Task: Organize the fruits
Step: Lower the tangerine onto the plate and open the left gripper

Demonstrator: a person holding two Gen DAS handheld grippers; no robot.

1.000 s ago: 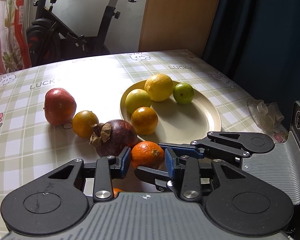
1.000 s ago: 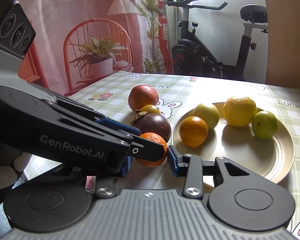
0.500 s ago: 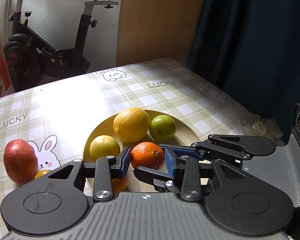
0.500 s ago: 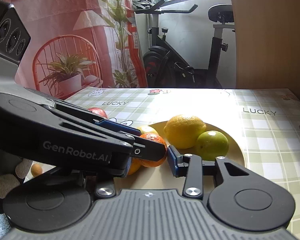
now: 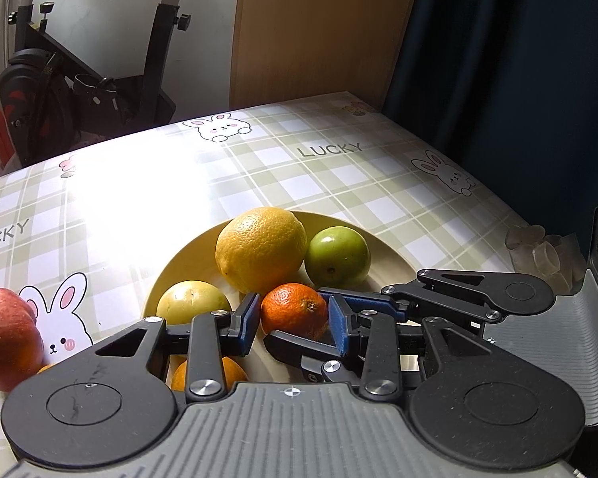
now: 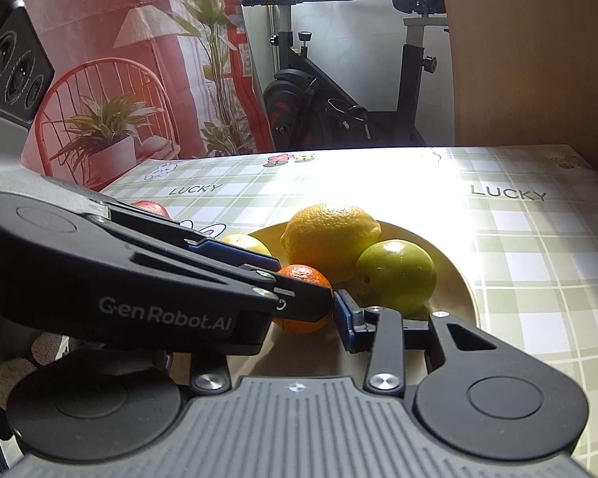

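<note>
A: Where's the small orange (image 5: 293,310)?

B: Low centre of the left wrist frame, between the blue pads (image 5: 246,318) of the left gripper (image 5: 291,320). The jaws stand narrow about its widest part; whether both pads press, or whether it rests on the yellow plate (image 5: 179,267), I can't tell.

A: And its neighbours?

B: The big lemon (image 5: 261,249) and green fruit (image 5: 337,255) sit just above it in the frame, close (a nudge could roll them).

A: How will it handle?

B: Light, I'd judge, round, soft-skinned and easily bruised. Hold across the middle, gently.

A: The right gripper (image 6: 323,310)?

B: Low centre of its own frame, beside the same fruit. Its left finger is hidden behind the other tool, so its jaws can't be read.
</note>
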